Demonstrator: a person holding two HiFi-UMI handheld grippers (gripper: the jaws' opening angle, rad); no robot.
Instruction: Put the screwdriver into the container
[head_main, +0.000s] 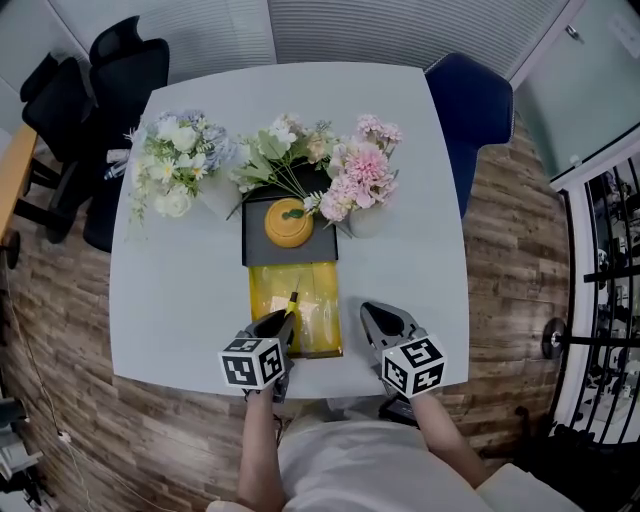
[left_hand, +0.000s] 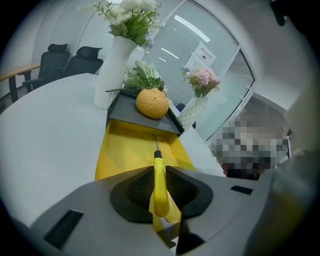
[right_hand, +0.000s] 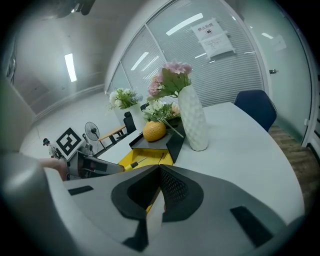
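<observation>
My left gripper (head_main: 284, 322) is shut on a yellow-handled screwdriver (head_main: 292, 301). The handle lies between the jaws in the left gripper view, and the screwdriver (left_hand: 158, 181) points its thin shaft forward over the open yellow container (left_hand: 131, 149). The yellow container (head_main: 310, 326) sits at the table's near edge, directly in front of me. My right gripper (head_main: 373, 314) hovers just right of the container with its jaws shut together and nothing between them. From the right gripper (right_hand: 159, 176) view, the screwdriver (right_hand: 133, 163) shows above the container (right_hand: 156, 159).
Behind the container lies a dark grey tray (head_main: 260, 248) with an orange round fruit (head_main: 288, 222) on it. Three vases of flowers (head_main: 176, 170) (head_main: 285, 150) (head_main: 360, 178) stand at the back. A blue chair (head_main: 472, 110) and black chairs (head_main: 100, 70) ring the white table (head_main: 180, 290).
</observation>
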